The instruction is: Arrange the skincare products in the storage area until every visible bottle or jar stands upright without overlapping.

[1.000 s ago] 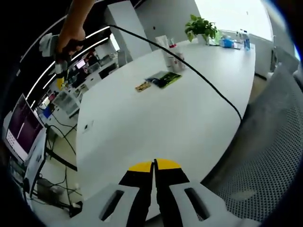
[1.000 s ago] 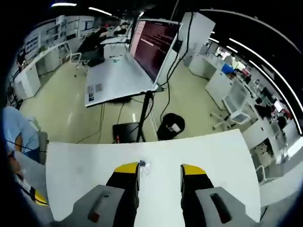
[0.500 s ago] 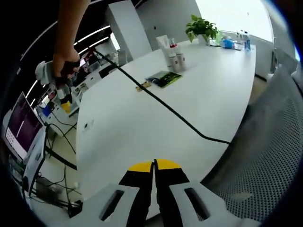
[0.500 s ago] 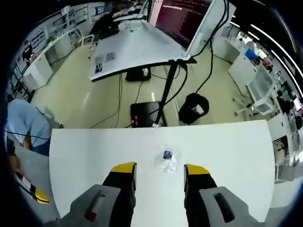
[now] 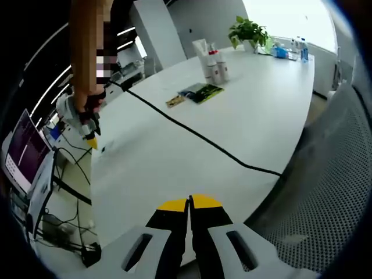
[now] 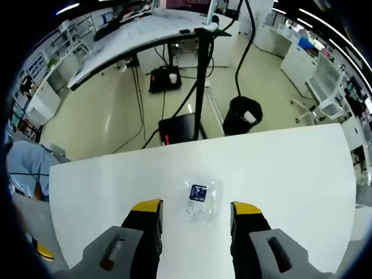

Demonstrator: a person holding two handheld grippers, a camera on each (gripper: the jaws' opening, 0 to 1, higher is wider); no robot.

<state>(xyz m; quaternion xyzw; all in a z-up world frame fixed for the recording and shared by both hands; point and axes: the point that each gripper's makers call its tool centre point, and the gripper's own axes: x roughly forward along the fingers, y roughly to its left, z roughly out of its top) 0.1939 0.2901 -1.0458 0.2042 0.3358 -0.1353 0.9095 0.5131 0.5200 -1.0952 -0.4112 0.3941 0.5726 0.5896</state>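
Currently: right gripper point(image 6: 196, 210) jaws parted, holding nothing, above white table point(image 6: 290, 168); small clear packet point(image 6: 199, 199) flat just ahead between the tips. Left gripper point(image 5: 189, 204) jaws pressed together, empty. Skincare bottles point(image 5: 213, 65) upright at table's far end, well apart from both.

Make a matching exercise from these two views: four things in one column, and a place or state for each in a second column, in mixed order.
Things:
1. left tool
2. right tool
3. sachet
4. plant

Places or states:
a. far end of the table
b. open
c. shut
d. flat on the table, ahead of the open jaws

Pairs: 1-c, 2-b, 3-d, 4-a
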